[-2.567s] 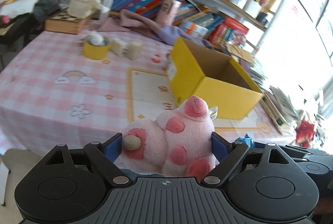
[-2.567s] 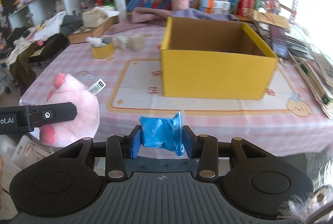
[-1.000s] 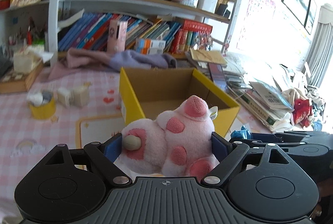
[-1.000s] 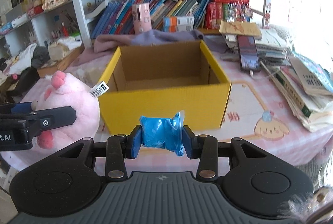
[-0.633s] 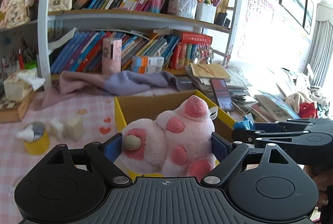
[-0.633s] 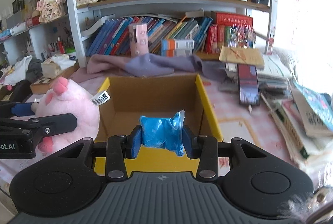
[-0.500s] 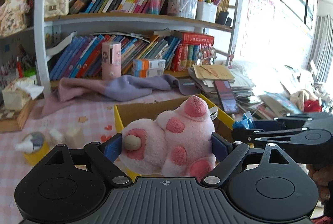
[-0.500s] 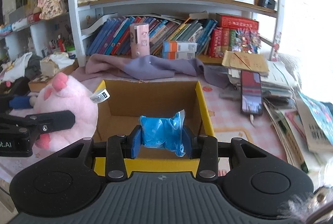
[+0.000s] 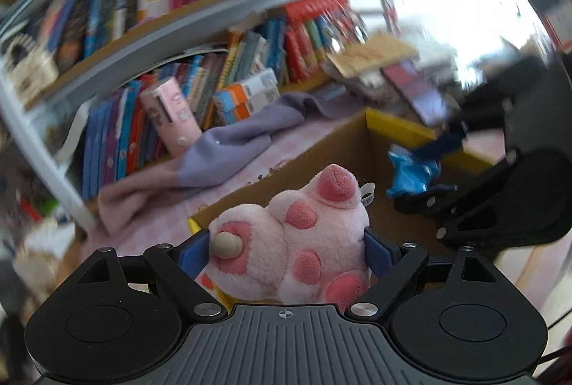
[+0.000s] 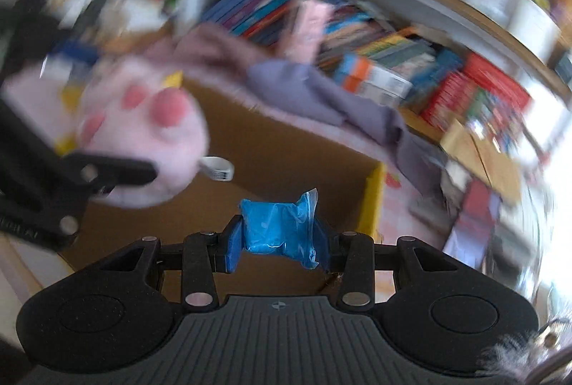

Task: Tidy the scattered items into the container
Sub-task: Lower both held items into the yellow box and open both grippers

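Note:
My left gripper (image 9: 286, 247) is shut on a pink plush toy (image 9: 296, 238) and holds it over the open yellow cardboard box (image 9: 397, 129). My right gripper (image 10: 279, 238) is shut on a blue plastic packet (image 10: 277, 224), also above the box's brown inside (image 10: 286, 156). The right gripper (image 9: 425, 174) with its blue packet (image 9: 409, 174) shows at the right of the left wrist view. The plush (image 10: 150, 142) and the left gripper show at the left of the right wrist view. Both views are motion-blurred.
A purple cloth (image 9: 232, 152) lies behind the box on the pink checked tablecloth. Bookshelves full of books (image 9: 250, 52) stand behind it. A pink carton (image 9: 171, 117) stands against the books. Stacked books and papers (image 10: 475, 170) lie right of the box.
Both grippers have moved forward and tilted down over the box opening, still holding the plush and the packet. The views are now blurred from fast motion.

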A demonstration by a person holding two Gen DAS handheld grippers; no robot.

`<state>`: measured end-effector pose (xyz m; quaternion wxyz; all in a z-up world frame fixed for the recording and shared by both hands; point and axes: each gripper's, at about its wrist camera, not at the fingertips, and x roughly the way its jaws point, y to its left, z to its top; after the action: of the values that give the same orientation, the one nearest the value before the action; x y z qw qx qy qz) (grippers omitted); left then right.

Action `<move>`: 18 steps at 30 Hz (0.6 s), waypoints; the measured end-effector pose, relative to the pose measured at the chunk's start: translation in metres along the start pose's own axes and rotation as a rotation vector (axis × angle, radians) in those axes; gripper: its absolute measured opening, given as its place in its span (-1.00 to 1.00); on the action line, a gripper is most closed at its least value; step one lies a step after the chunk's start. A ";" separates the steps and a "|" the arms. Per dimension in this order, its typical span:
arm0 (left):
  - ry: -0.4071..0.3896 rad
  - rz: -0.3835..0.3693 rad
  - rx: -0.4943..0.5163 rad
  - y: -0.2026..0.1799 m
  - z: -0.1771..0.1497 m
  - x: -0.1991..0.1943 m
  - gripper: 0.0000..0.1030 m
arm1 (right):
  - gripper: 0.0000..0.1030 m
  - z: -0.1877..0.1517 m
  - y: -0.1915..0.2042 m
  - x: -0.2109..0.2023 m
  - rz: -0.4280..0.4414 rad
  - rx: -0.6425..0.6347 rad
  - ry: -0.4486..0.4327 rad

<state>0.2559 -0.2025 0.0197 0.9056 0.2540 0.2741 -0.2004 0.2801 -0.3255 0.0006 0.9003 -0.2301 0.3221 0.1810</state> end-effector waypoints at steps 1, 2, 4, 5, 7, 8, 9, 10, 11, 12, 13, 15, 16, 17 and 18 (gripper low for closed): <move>0.019 0.002 0.041 -0.002 0.002 0.008 0.74 | -0.26 0.001 0.000 0.008 0.011 -0.045 0.012; 0.037 0.001 0.077 -0.004 0.004 0.015 0.74 | -0.26 0.003 0.000 0.016 0.021 -0.087 0.026; 0.069 0.002 0.142 -0.009 0.006 0.029 0.74 | -0.26 0.006 -0.001 0.030 0.040 -0.145 0.049; 0.085 0.001 0.169 -0.011 0.006 0.036 0.74 | -0.26 0.007 -0.002 0.038 0.052 -0.166 0.063; 0.108 -0.003 0.210 -0.016 0.006 0.046 0.74 | -0.26 0.008 -0.003 0.051 0.071 -0.189 0.096; 0.120 -0.006 0.227 -0.018 0.006 0.050 0.74 | -0.26 0.009 -0.004 0.057 0.087 -0.194 0.114; 0.130 -0.008 0.239 -0.020 0.006 0.054 0.74 | -0.26 0.011 -0.004 0.060 0.100 -0.200 0.122; 0.140 -0.009 0.246 -0.022 0.005 0.057 0.74 | -0.26 0.012 -0.003 0.062 0.106 -0.216 0.123; 0.151 -0.011 0.250 -0.023 0.004 0.060 0.74 | -0.26 0.013 -0.002 0.065 0.109 -0.235 0.127; 0.163 -0.014 0.251 -0.023 0.002 0.063 0.74 | -0.26 0.013 -0.001 0.067 0.115 -0.245 0.135; 0.174 -0.017 0.254 -0.024 0.001 0.066 0.74 | -0.26 0.014 0.000 0.069 0.123 -0.248 0.145; 0.189 -0.020 0.268 -0.027 -0.002 0.069 0.74 | -0.26 0.014 0.002 0.071 0.134 -0.260 0.155; 0.190 -0.021 0.274 -0.028 -0.002 0.070 0.74 | -0.26 0.013 0.003 0.072 0.138 -0.267 0.156; 0.186 -0.022 0.276 -0.028 -0.002 0.070 0.75 | -0.26 0.013 0.004 0.072 0.139 -0.273 0.156; 0.186 -0.024 0.276 -0.029 -0.002 0.070 0.75 | -0.26 0.013 0.005 0.072 0.140 -0.277 0.156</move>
<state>0.2946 -0.2397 -0.0338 0.8304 0.3901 0.3295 -0.2228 0.3368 -0.3015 -0.0396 0.8174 -0.3423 0.3784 0.2675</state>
